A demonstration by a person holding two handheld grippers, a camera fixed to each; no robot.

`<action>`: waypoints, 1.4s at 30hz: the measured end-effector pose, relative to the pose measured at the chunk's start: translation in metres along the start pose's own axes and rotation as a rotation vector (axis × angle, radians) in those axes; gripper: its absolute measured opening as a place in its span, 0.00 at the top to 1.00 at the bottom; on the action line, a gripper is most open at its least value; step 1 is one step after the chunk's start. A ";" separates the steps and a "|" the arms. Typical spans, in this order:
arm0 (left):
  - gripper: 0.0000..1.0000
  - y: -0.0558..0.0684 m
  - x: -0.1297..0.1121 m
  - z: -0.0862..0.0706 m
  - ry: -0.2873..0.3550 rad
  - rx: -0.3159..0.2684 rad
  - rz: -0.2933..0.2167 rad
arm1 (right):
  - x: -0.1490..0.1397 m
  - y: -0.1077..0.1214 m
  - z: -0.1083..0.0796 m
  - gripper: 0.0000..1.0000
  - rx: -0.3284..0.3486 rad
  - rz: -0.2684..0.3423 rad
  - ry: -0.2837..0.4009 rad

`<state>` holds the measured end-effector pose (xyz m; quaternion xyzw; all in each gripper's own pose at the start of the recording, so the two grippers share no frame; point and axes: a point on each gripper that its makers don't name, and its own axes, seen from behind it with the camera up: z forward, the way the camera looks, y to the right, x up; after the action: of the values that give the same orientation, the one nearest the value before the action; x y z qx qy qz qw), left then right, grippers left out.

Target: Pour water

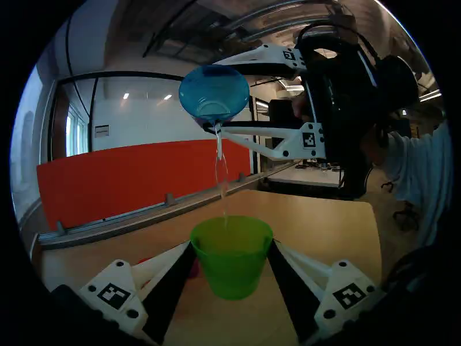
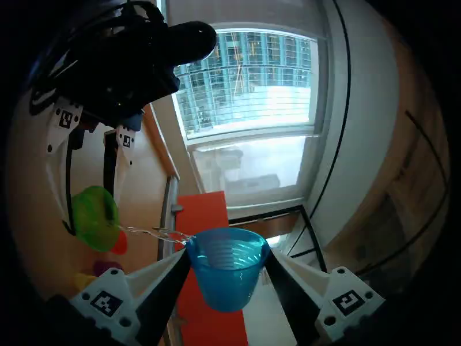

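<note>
— How do the tongs stand?
— The left gripper [image 1: 231,245] pinches the green cup [image 1: 231,265] upright, a finger against each side. The right gripper [image 2: 227,256] pinches the blue cup [image 2: 226,277], tipped above the green cup. A thin water stream [image 1: 219,167] falls into it.
— Around the green cup?
— A wooden table [image 1: 322,225] lies beneath. Behind are an orange partition [image 1: 127,179] and a glass wall [image 1: 132,115]. A sleeve [image 1: 420,167] is cut off to its right.
— Anything unclear?
— Small coloured things [image 2: 118,245] lie just beside the green cup; I cannot tell what they are.

Bright window [image 2: 253,81] glare; dim foreground; fisheye-warped edges.
</note>
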<state>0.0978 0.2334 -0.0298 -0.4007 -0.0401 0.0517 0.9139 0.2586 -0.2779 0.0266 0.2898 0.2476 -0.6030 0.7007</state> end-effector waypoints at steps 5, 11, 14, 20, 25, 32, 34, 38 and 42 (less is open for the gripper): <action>0.14 0.000 0.001 0.000 0.002 0.001 0.000 | 0.001 0.001 0.000 0.09 0.000 -0.030 0.000; 0.14 0.002 0.002 0.000 0.003 0.001 0.000 | 0.005 0.003 0.001 0.09 -0.002 -0.070 0.004; 0.14 0.002 0.002 0.000 0.004 0.001 0.000 | 0.006 0.004 0.002 0.09 -0.004 -0.091 0.003; 0.14 0.001 0.000 0.001 0.003 0.002 -0.003 | 0.009 0.005 0.003 0.09 -0.001 -0.128 0.006; 0.14 0.001 0.000 0.001 0.003 0.004 -0.005 | 0.014 0.005 0.003 0.09 0.000 -0.158 0.011; 0.14 0.001 0.001 0.000 0.006 0.004 -0.006 | 0.023 0.004 0.004 0.09 -0.002 -0.211 0.018; 0.14 0.001 0.002 0.000 0.007 0.004 -0.006 | 0.024 0.003 0.004 0.09 -0.001 -0.221 0.017; 0.14 0.001 0.001 0.000 0.008 0.005 -0.006 | 0.026 0.002 0.005 0.09 -0.001 -0.240 0.017; 0.14 0.000 -0.001 0.000 0.005 0.006 -0.006 | 0.027 -0.001 0.005 0.09 0.001 -0.253 0.017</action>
<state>0.0974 0.2332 -0.0303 -0.3980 -0.0388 0.0478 0.9153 0.2619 -0.3007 0.0112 0.2617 0.2879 -0.6844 0.6166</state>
